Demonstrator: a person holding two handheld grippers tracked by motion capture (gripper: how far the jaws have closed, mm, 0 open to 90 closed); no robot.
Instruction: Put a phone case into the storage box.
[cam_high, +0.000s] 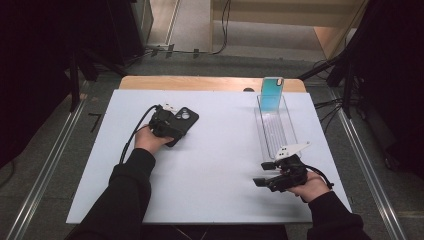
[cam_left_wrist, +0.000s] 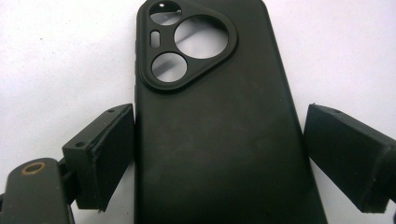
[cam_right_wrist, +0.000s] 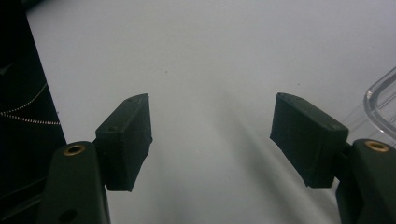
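A black phone case (cam_high: 186, 117) lies back up on the white table (cam_high: 215, 165) at the left, its camera cutout pointing away from the hand. My left gripper (cam_high: 176, 131) straddles the case's lower half. In the left gripper view the black phone case (cam_left_wrist: 210, 154) fills the gap between the jaws of the left gripper (cam_left_wrist: 219, 116): the left pad sits against its edge, while a thin gap shows at the right pad. My right gripper (cam_high: 263, 174) rests low at the right front, pointing left, and in its own view the right gripper (cam_right_wrist: 212, 102) stands open over bare table.
A long clear plastic tray (cam_high: 276, 127) lies at the right, running away from me, just beyond the right gripper; its rim (cam_right_wrist: 380, 100) shows in the right gripper view. A teal phone case (cam_high: 272, 92) stands upright at its far end. Table edges and dark stands surround.
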